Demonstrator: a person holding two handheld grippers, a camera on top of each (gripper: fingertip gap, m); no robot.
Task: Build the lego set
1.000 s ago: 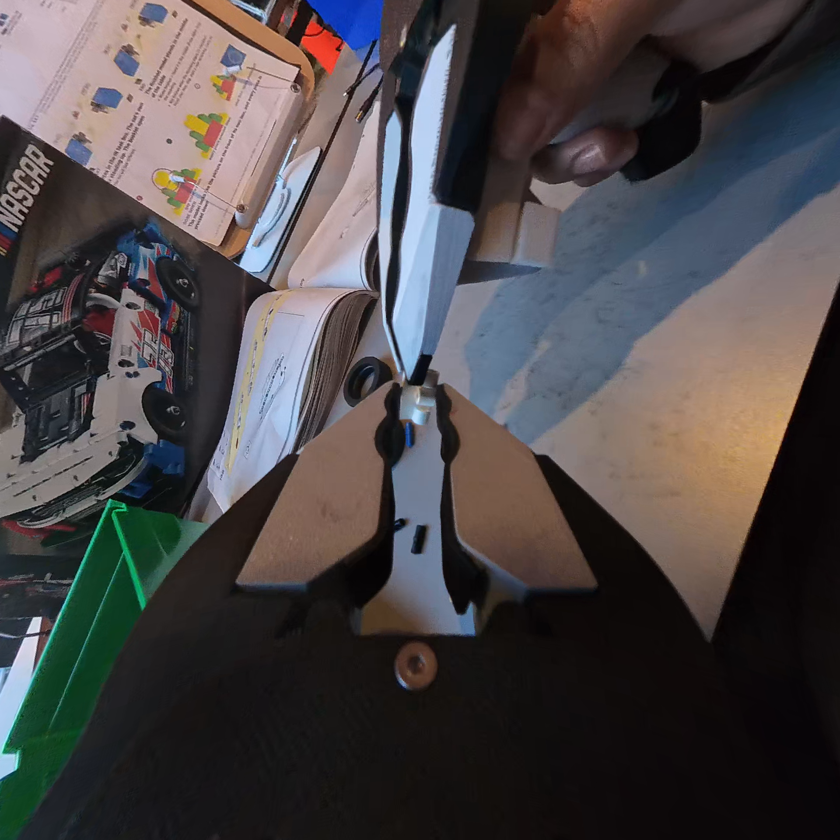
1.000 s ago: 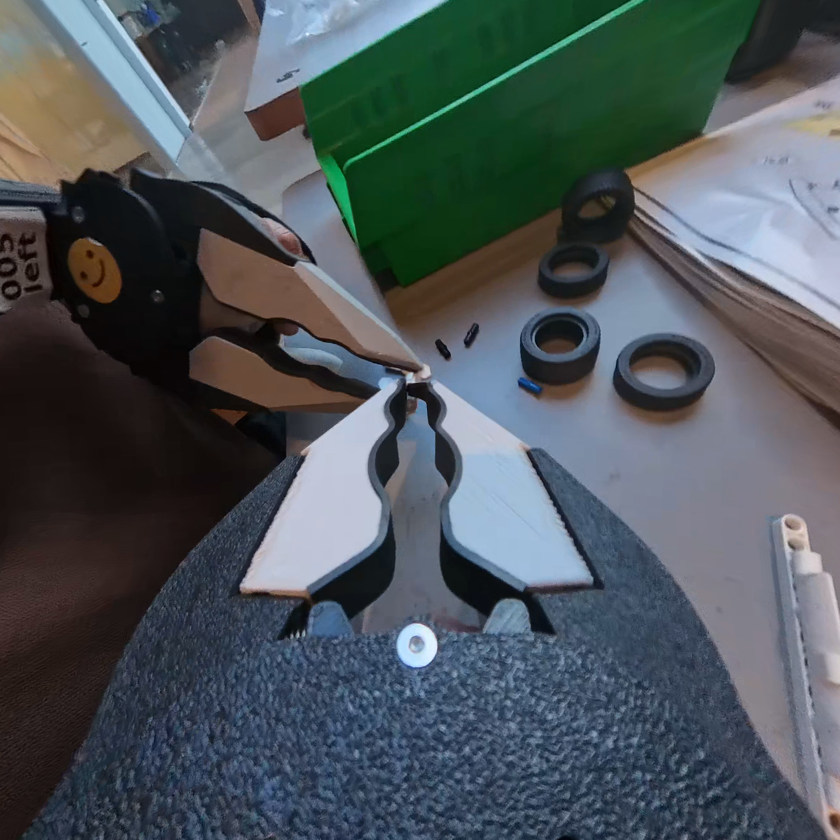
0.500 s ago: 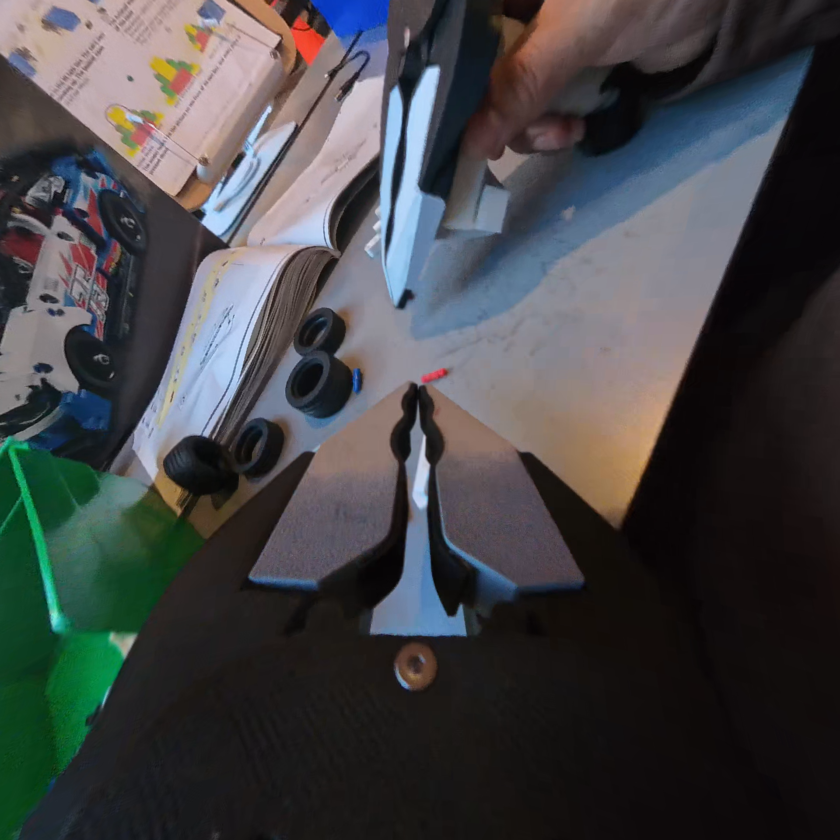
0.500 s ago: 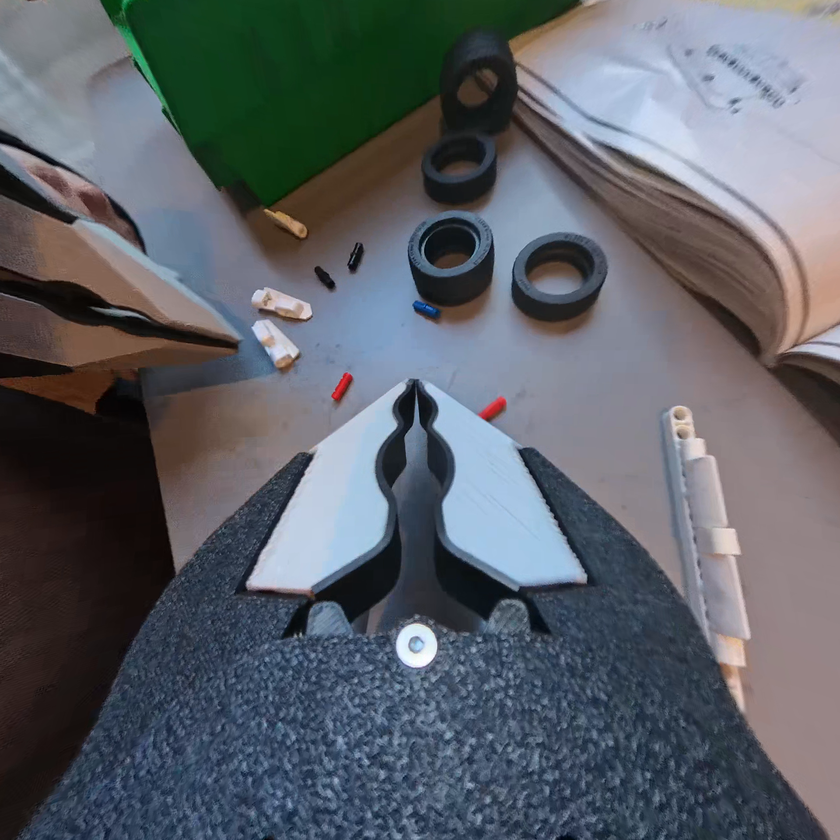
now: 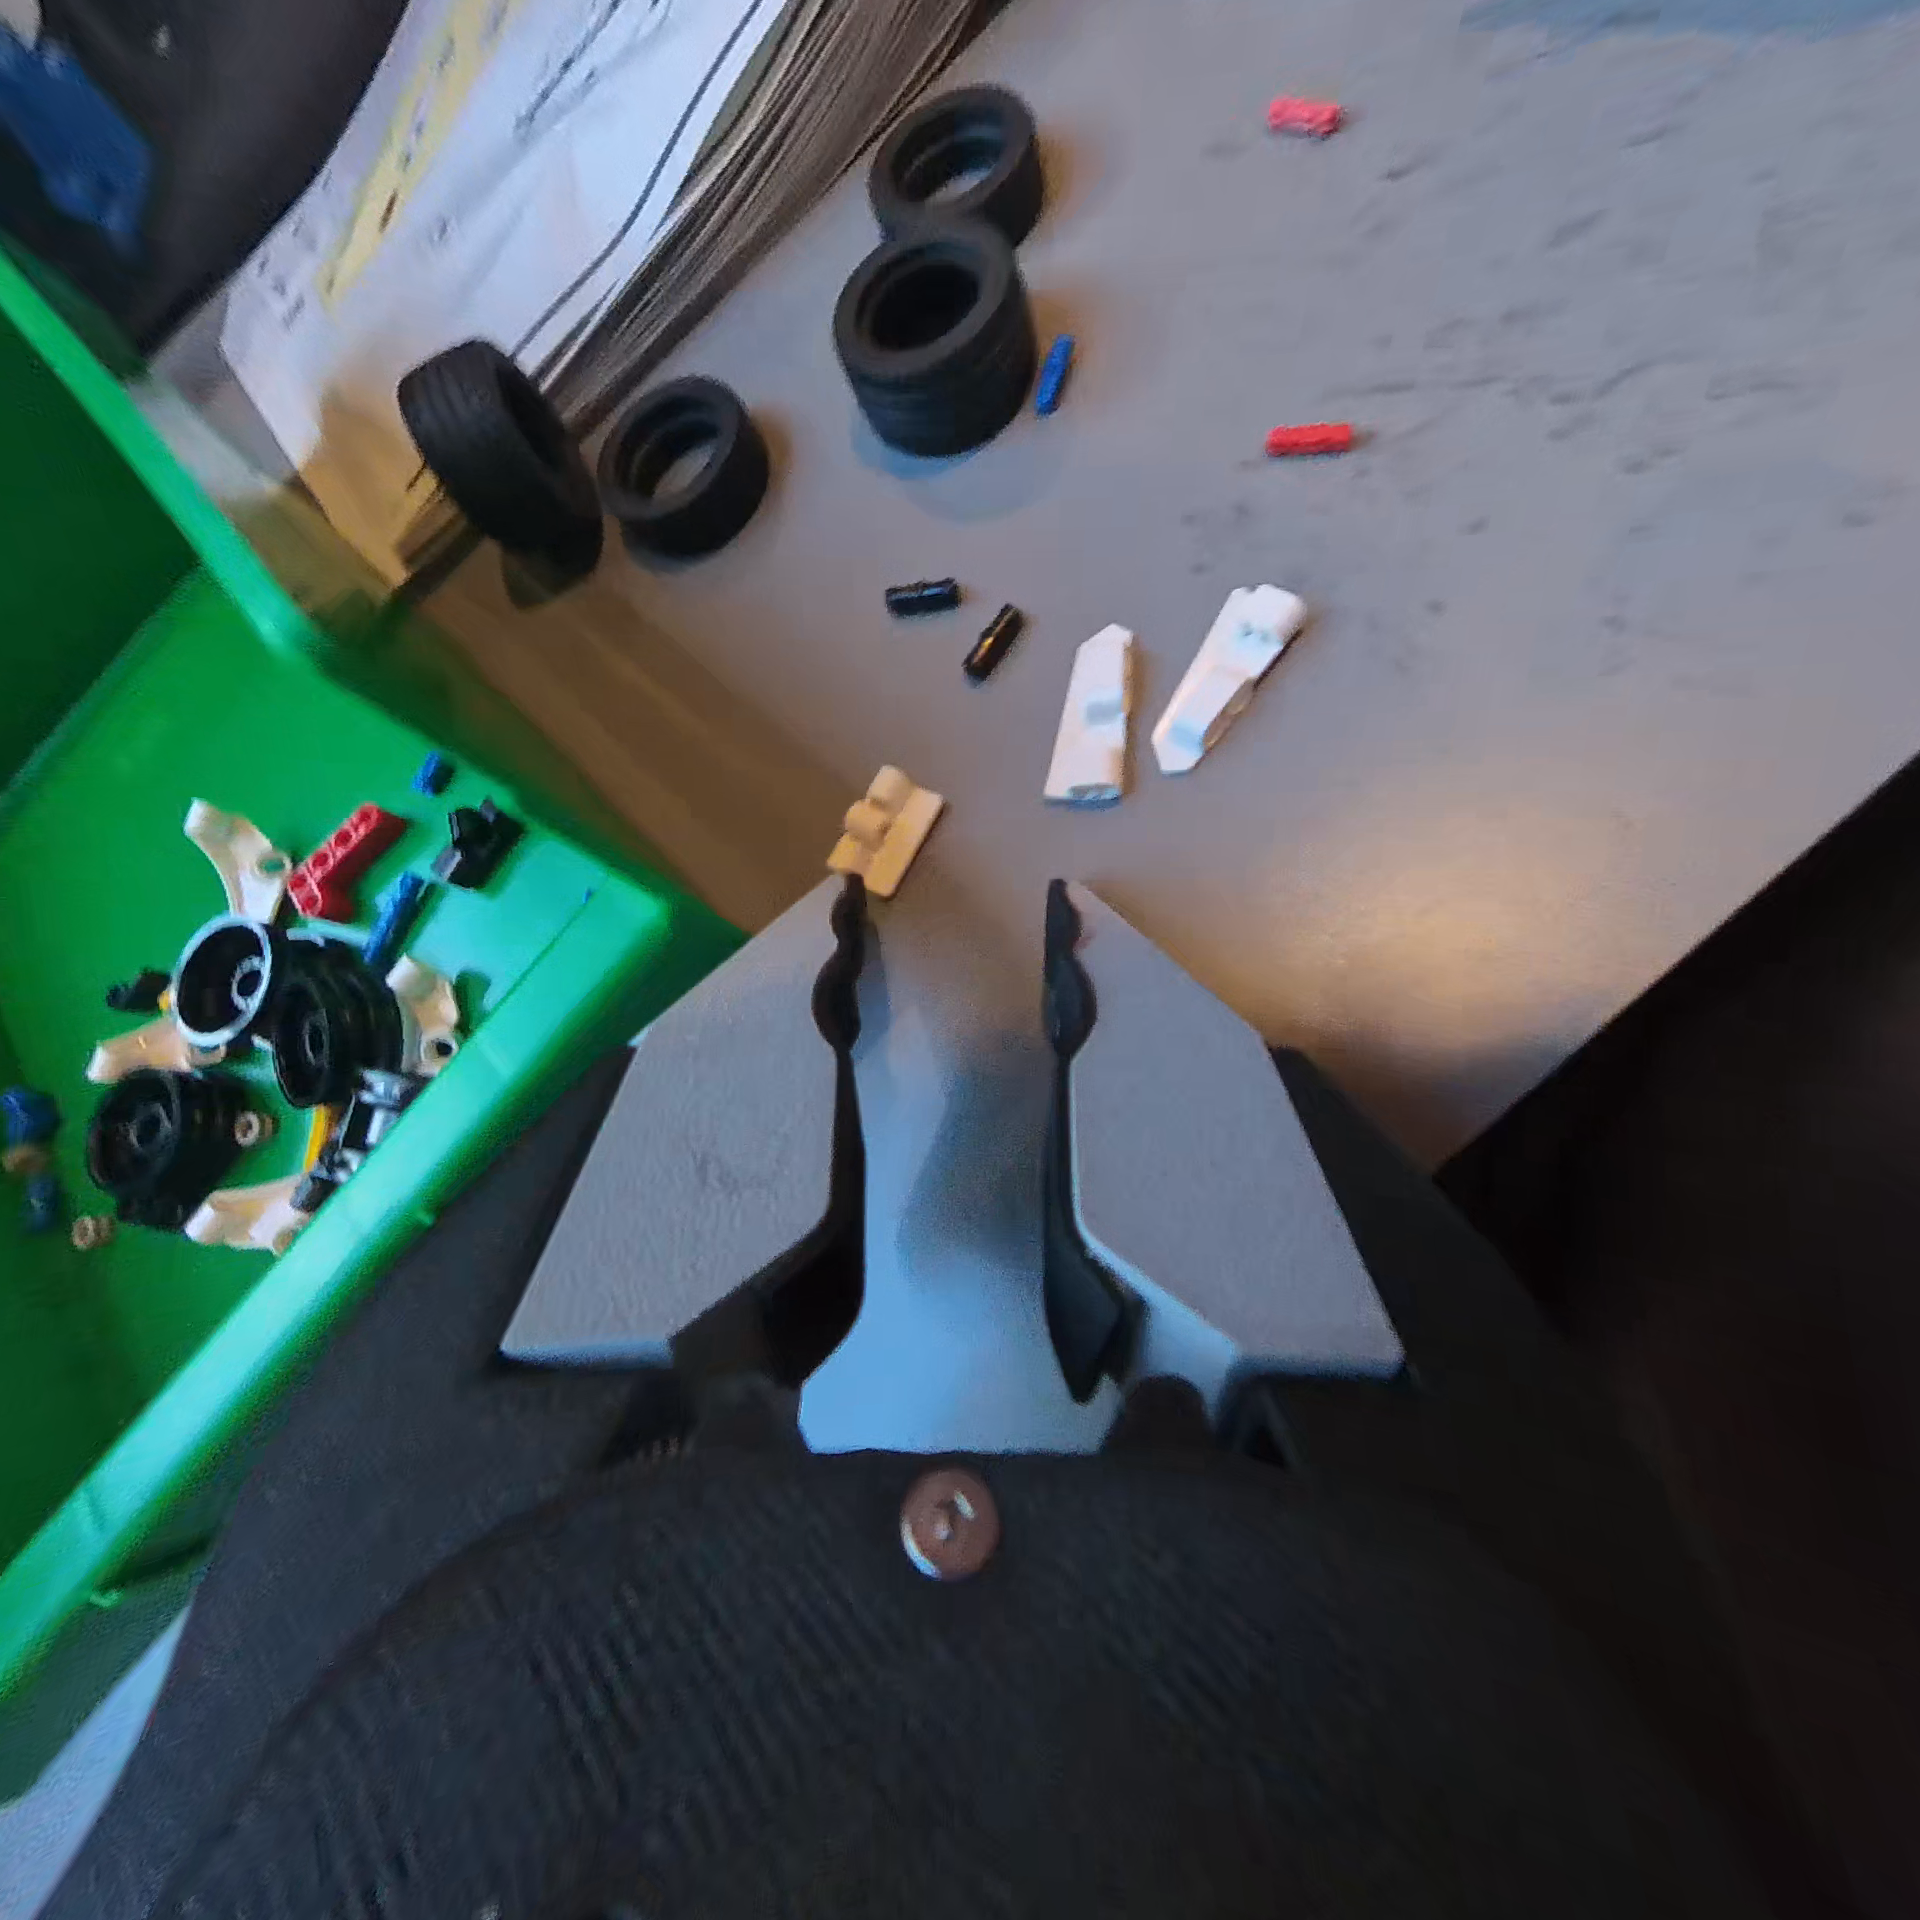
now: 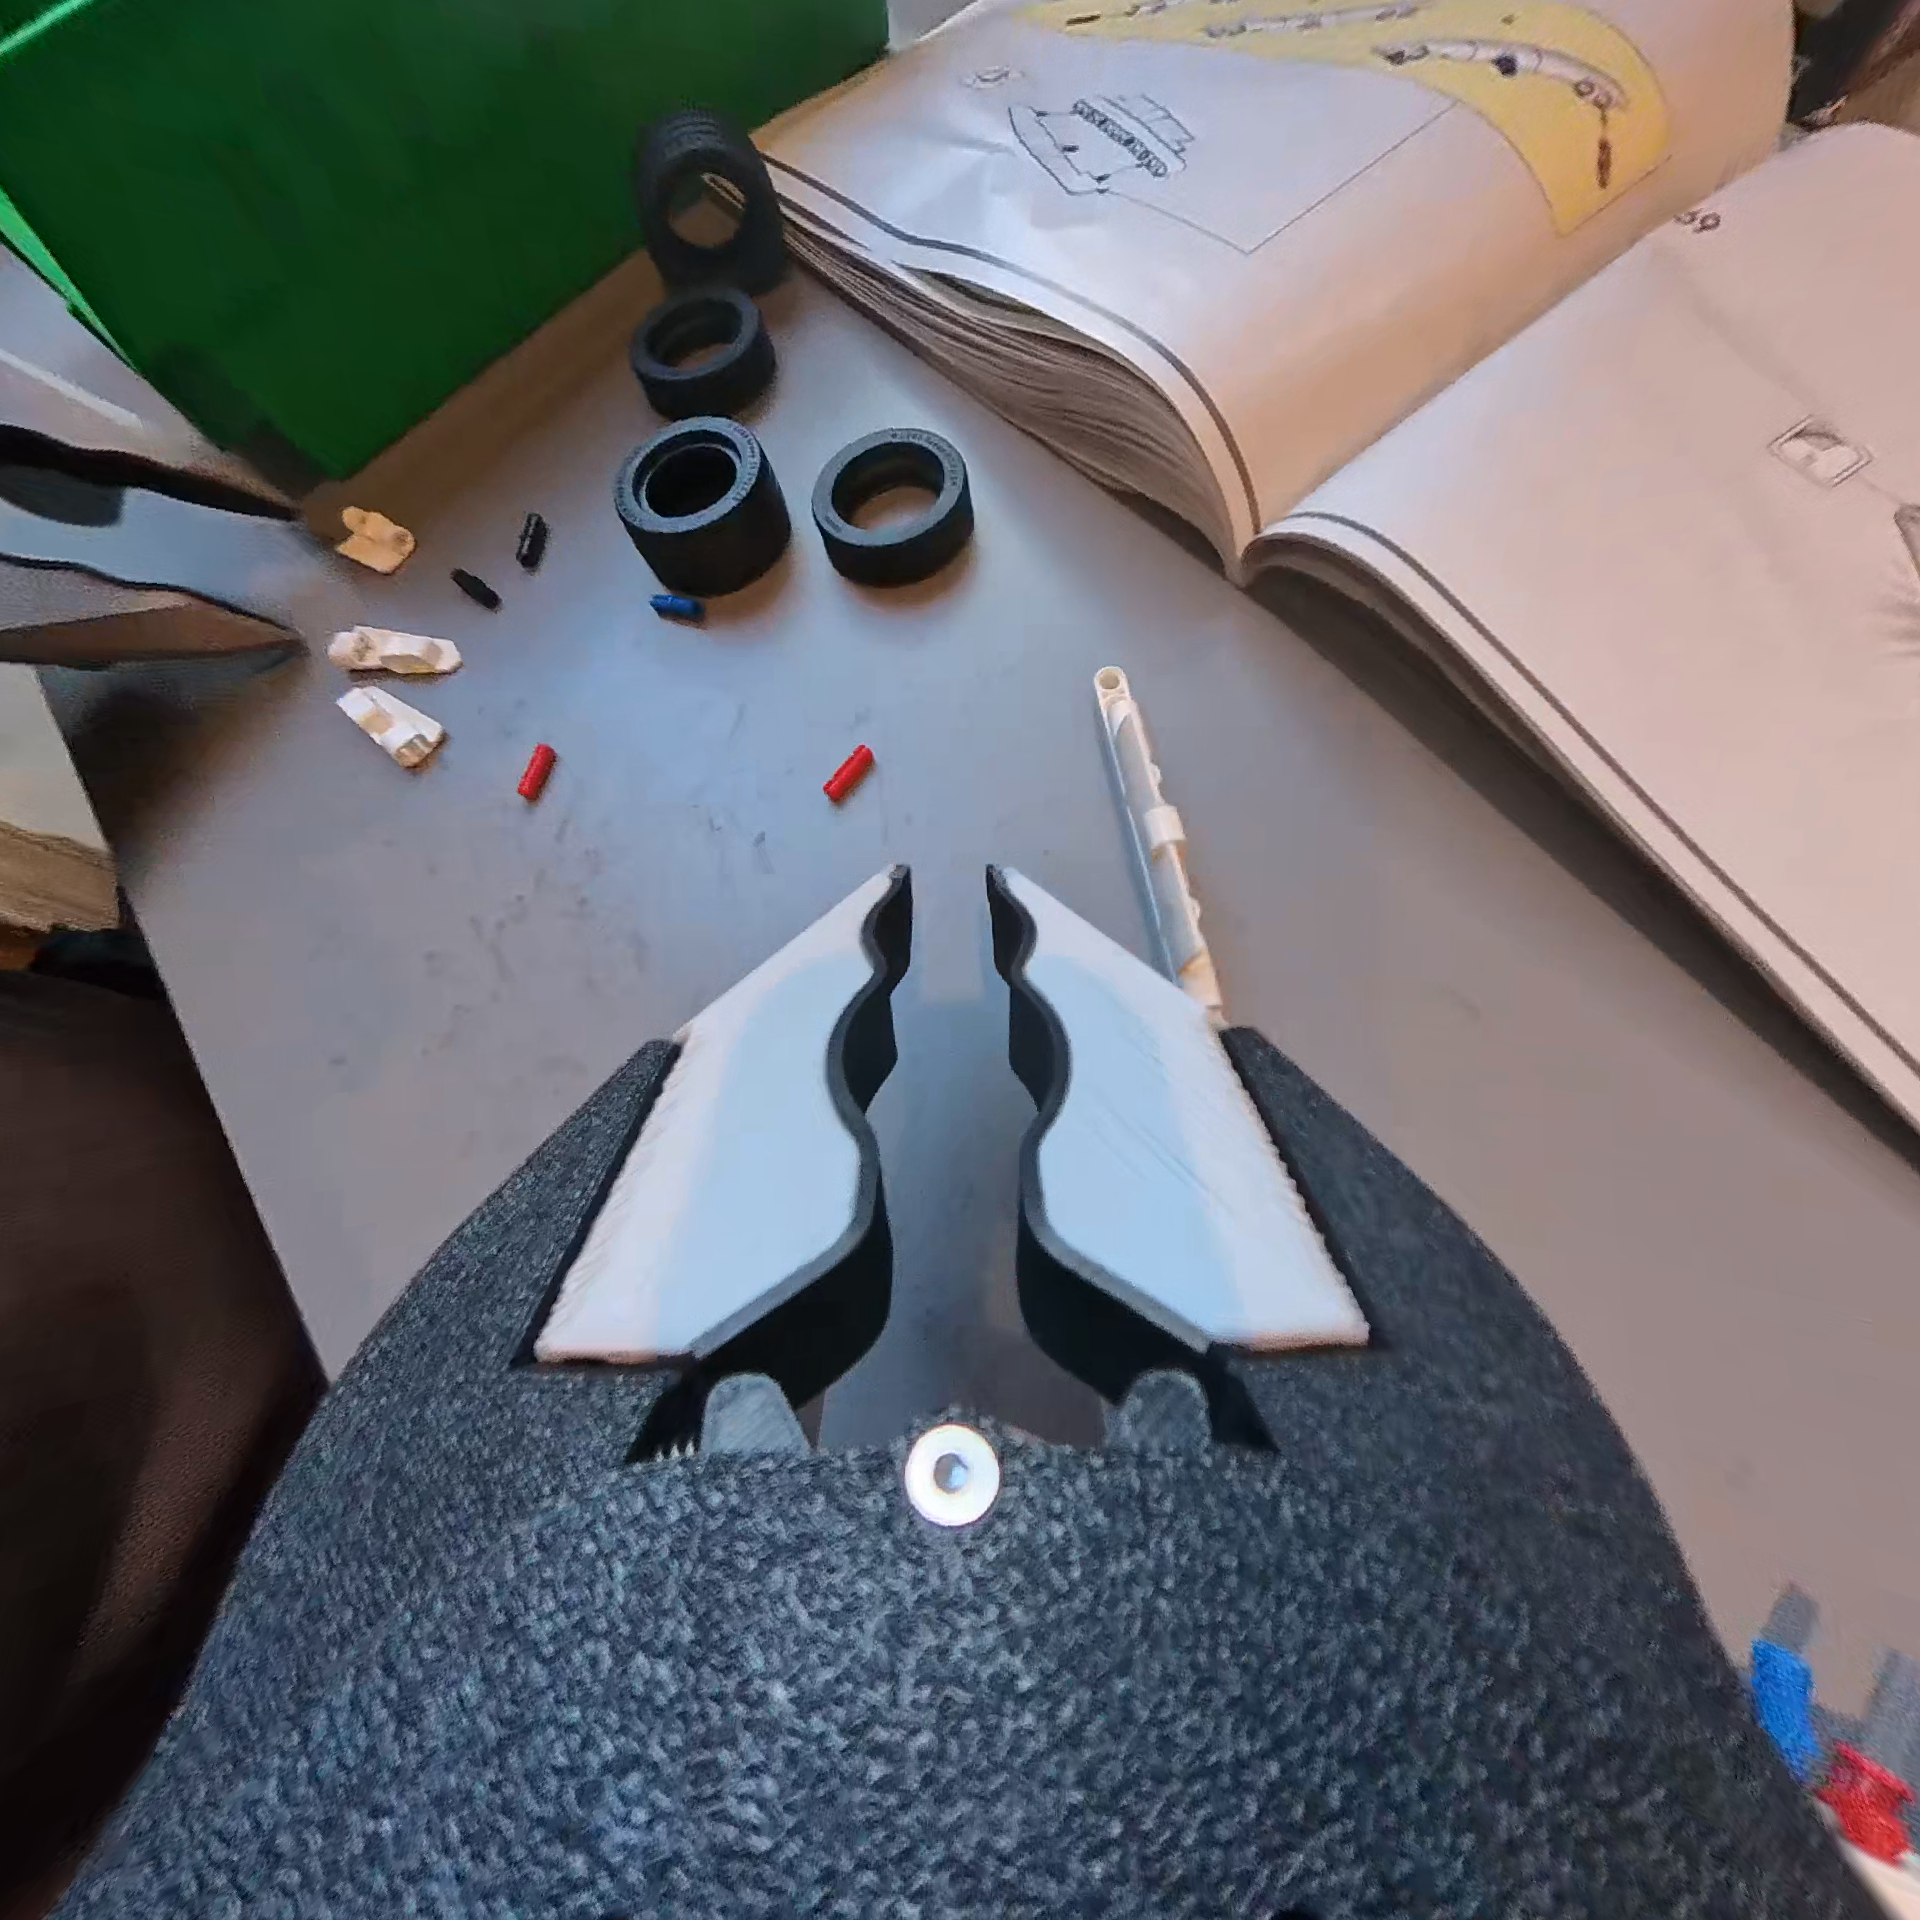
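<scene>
My left tongs (image 5: 951,894): jaws spread wide, nothing between them, tips low over the grey table (image 5: 1558,312).
My right tongs (image 6: 948,883): jaws parted by a clear gap, holding nothing, above bare table.
Just past my left tips: a small cream piece (image 5: 886,830) lies on the table, almost touching the left fingertip.
Beside it: two white wedge pieces (image 5: 1091,717) lie side by side, close but apart.
A little farther: two short black pins (image 5: 921,597), then two red pins (image 5: 1309,440) well apart from each other.
By my right tongs: a long white beam assembly (image 6: 1143,810) lies flat, just beside the right finger.
Tyres: four black tyres (image 5: 933,338); three lie flat, one stands on edge against the manual; a blue pin (image 5: 1055,374) lies beside the nearest big one.
Manual: an open instruction book (image 6: 1351,343) beyond the tyres.
Bin: a green bin (image 5: 343,1226) to my left holds loose wheels and small pieces.
</scene>
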